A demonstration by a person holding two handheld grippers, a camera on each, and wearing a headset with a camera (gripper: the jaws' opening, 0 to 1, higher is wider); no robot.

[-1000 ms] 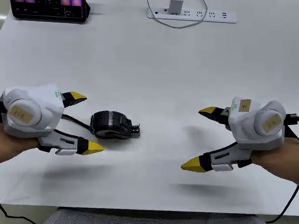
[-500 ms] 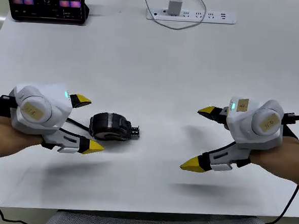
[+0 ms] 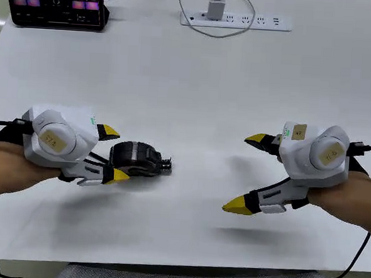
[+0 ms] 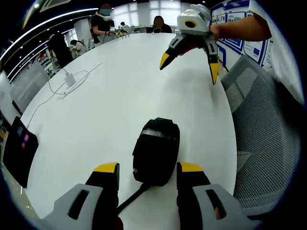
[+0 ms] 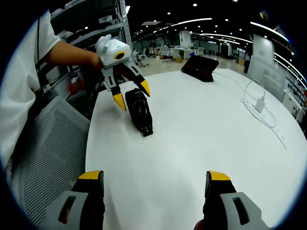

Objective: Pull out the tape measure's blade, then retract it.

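Head view and both gripper views, one moment. The white bench (image 3: pixel 195 83) carries a black, rounded tape measure case (image 3: pixel 137 157), which lies near the near edge, left of the middle, with its narrow end towards the right edge of the bench. The same case appears in the left gripper view (image 4: pixel 156 151) and in the right gripper view (image 5: pixel 139 111). A thin black cord (image 4: pixel 129 199) runs from the rear of the case back between the jaws.

The left gripper (image 3: pixel 115 153), white with yellow-tipped black jaws, stands at the rear end of the case. Its jaws are partly apart, one on each side of the case. In its own view (image 4: pixel 148 167) a narrow gap shows at one jaw, while contact at the other cannot be judged. It also shows from the right gripper view (image 5: pixel 132 95).

The right gripper (image 3: pixel 245 173), of the same make, sits above the bench towards the right edge, well apart from the case. Its jaws are spread wide and carry nothing (image 5: pixel 154 175); it faces the left gripper (image 4: pixel 189 66).

Along the far edge lie a white power strip (image 3: pixel 243 19) with a white charger (image 3: pixel 217 5) plugged in, and at the far left corner a black tablet with a lit screen (image 3: pixel 55 2). A grey mesh chair (image 4: pixel 254 120) stands at the near edge.
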